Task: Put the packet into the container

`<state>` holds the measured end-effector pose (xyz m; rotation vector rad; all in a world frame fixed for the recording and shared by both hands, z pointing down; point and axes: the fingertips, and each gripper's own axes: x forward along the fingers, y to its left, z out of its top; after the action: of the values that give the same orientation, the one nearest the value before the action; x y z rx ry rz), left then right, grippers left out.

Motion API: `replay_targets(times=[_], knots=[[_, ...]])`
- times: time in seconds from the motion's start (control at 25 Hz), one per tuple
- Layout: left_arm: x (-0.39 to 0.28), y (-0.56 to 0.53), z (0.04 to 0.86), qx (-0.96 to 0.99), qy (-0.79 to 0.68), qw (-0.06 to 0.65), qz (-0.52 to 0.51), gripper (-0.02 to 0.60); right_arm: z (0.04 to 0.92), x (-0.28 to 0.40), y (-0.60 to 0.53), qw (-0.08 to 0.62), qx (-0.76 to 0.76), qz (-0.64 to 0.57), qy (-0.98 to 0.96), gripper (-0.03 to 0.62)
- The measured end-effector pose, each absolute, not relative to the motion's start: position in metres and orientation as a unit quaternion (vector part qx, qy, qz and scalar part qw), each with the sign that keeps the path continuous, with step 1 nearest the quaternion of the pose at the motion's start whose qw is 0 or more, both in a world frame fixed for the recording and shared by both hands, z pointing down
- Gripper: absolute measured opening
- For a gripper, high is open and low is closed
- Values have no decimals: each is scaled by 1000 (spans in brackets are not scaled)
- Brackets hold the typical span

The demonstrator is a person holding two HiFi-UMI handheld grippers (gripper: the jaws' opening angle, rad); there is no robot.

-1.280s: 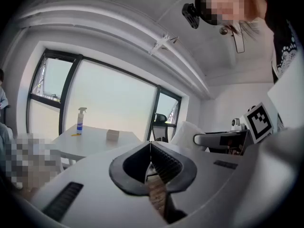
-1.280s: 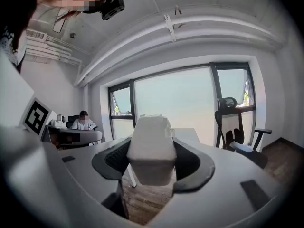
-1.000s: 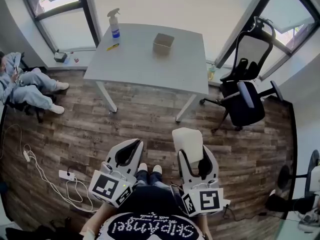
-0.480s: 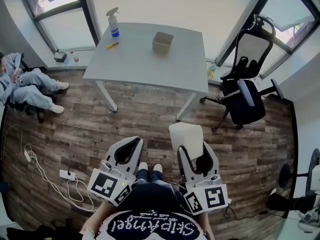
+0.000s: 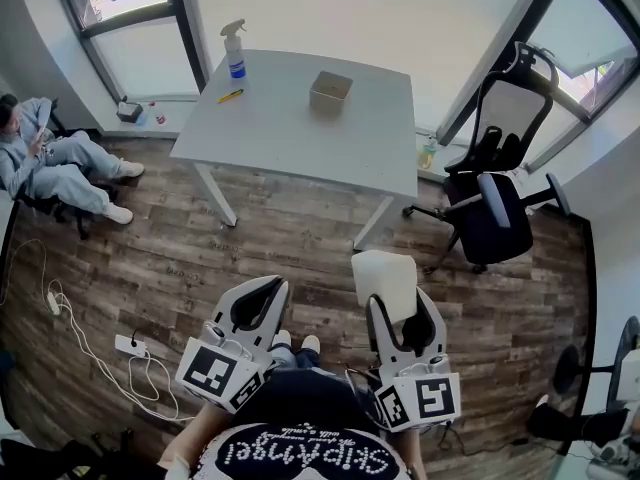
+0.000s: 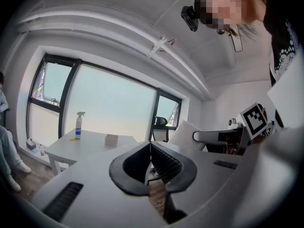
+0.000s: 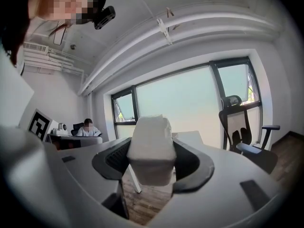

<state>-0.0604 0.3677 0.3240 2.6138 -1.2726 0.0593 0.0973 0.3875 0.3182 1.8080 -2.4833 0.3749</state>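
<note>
Right gripper (image 5: 400, 313) clamped on white packet (image 5: 382, 276); packet juts forward past its jaws; left gripper (image 5: 270, 288) jaws together, nothing between; container (image 5: 330, 89) on table (image 5: 280, 133), well ahead of both grippers.

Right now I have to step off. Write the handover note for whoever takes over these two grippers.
Left gripper: shut, empty, held low in front of the body.
Right gripper: shut on the white packet, which sticks out past the jaws.
Container: small open box on the grey table, across a stretch of wood floor; it looks out of reach from here.
Done: packet picked up.
Left: walk to the table, bring the packet over the container, open the right jaws.
</note>
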Motion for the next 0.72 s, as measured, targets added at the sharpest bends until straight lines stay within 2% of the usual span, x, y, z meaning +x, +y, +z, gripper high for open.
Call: replay_targets(times=[0.32,0.72], knots=[[-54,368,318,888,-448,103,4,9,320,114,391,31,588,115,-800,259],[-62,352,308,893,-440,98,-12,9,313,104,374,20,592,106,-798,259]])
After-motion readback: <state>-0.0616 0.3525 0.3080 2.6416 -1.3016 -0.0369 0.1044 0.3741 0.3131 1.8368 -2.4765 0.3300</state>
